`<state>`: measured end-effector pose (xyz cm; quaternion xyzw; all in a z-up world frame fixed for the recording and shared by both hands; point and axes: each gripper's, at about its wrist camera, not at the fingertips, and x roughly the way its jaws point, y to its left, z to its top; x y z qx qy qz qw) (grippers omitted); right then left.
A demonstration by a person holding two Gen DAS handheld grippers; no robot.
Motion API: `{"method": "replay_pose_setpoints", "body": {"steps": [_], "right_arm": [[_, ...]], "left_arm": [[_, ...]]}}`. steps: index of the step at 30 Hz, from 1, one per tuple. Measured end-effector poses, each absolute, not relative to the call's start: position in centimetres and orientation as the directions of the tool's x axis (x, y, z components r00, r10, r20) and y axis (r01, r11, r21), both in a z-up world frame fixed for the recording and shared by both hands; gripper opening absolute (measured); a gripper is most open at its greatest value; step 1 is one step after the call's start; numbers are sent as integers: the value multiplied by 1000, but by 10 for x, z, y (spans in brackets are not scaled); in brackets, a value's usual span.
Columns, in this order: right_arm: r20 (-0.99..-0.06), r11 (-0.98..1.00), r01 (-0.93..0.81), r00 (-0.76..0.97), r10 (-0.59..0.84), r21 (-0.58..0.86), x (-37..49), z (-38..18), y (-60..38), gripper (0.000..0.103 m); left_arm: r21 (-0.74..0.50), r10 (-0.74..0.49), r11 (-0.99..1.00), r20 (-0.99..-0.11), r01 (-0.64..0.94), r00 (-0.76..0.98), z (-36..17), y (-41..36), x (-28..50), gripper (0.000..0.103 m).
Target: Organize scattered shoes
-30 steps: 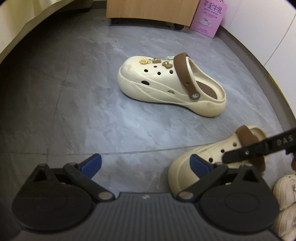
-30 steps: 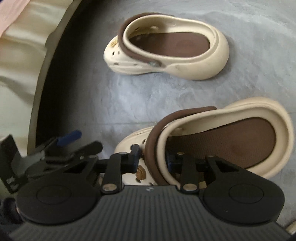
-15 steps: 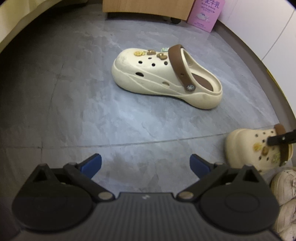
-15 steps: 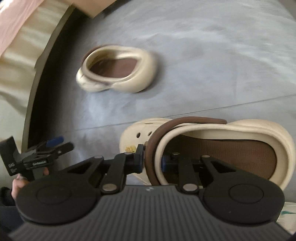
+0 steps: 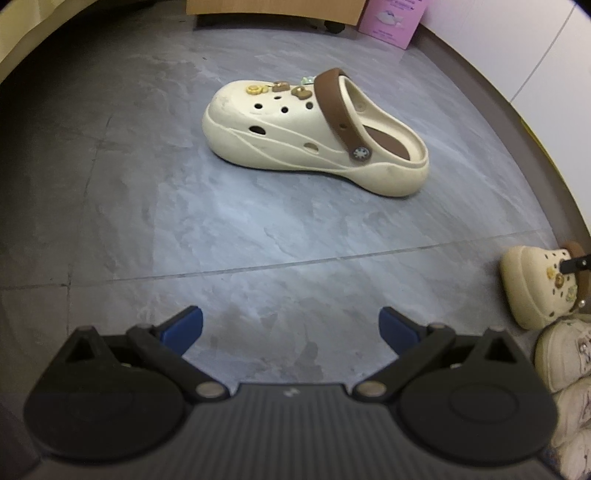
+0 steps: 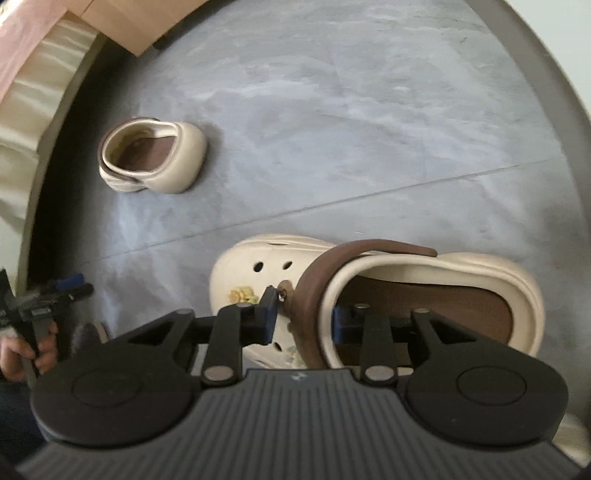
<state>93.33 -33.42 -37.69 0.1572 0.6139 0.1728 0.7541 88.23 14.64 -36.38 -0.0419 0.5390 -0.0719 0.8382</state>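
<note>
A cream clog with a brown strap (image 5: 314, 136) lies on the grey floor ahead of my left gripper (image 5: 290, 325), which is open and empty. It shows far off in the right wrist view (image 6: 153, 162). My right gripper (image 6: 303, 319) is shut on the brown strap and rim of a second cream clog (image 6: 424, 295), held over the floor. That held clog appears at the right edge of the left wrist view (image 5: 535, 288), beside white sneakers (image 5: 565, 354).
A wooden cabinet (image 5: 273, 11) and a pink box (image 5: 391, 18) stand at the far wall. A white wall with dark skirting (image 5: 517, 110) runs along the right. A cream curtain (image 6: 22, 122) hangs at the left.
My right gripper has carried the held clog away from the other clog, toward the white sneakers by the wall. The left gripper has stayed open and moved little.
</note>
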Motion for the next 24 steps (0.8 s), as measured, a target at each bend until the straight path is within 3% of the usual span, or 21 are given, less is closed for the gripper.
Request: {"method": "replay_pose_setpoints", "body": {"steps": [17,24], "right_arm": [[-923,949,-52,220,315,311,921,-362,-379,36],[-912,962,93,353,208,255,895,-344,-375,37]], "left_arm": [[-147,-178,983,-900,107,398,-368,138,883,102],[-92,-159,983,-865,160,476,-353,122,901,102]]}}
